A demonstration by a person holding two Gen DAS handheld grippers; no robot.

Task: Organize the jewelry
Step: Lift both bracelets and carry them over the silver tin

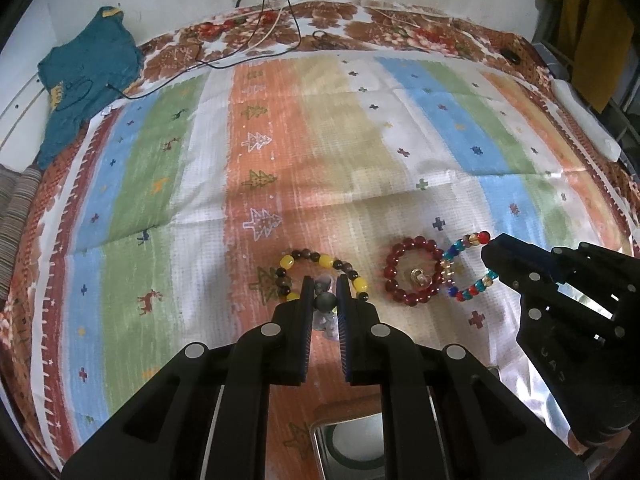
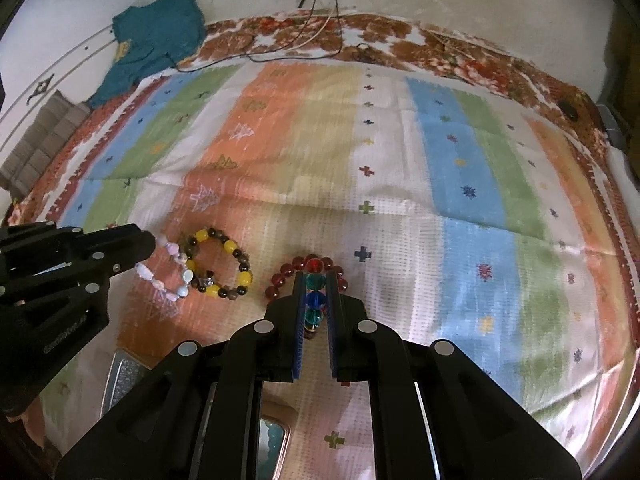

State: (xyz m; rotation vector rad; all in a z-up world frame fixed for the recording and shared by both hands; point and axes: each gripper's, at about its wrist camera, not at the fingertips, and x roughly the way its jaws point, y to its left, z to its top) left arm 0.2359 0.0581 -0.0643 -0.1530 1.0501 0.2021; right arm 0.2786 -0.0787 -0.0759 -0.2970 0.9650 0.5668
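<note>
My left gripper (image 1: 325,288) is shut on a pale lilac bead bracelet (image 1: 323,300), which the right wrist view shows hanging from the left gripper (image 2: 148,240) as a loop of pale beads (image 2: 160,282). My right gripper (image 2: 315,280) is shut on a multicoloured glass bead bracelet (image 2: 314,292). In the left wrist view that multicoloured bracelet (image 1: 464,294) dangles from the right gripper (image 1: 492,256). A yellow and brown bracelet (image 1: 320,260) (image 2: 218,264) and a dark red bracelet (image 1: 412,276) (image 2: 288,272) lie on the striped cloth (image 1: 360,140). A gold ring (image 1: 420,278) sits inside the red one.
A metal tray (image 1: 344,440) (image 2: 124,372) lies on the cloth under the grippers, near the front edge. A teal garment (image 1: 84,76) and several cables (image 1: 256,40) lie at the far side. A white roll (image 1: 588,120) rests at the right edge.
</note>
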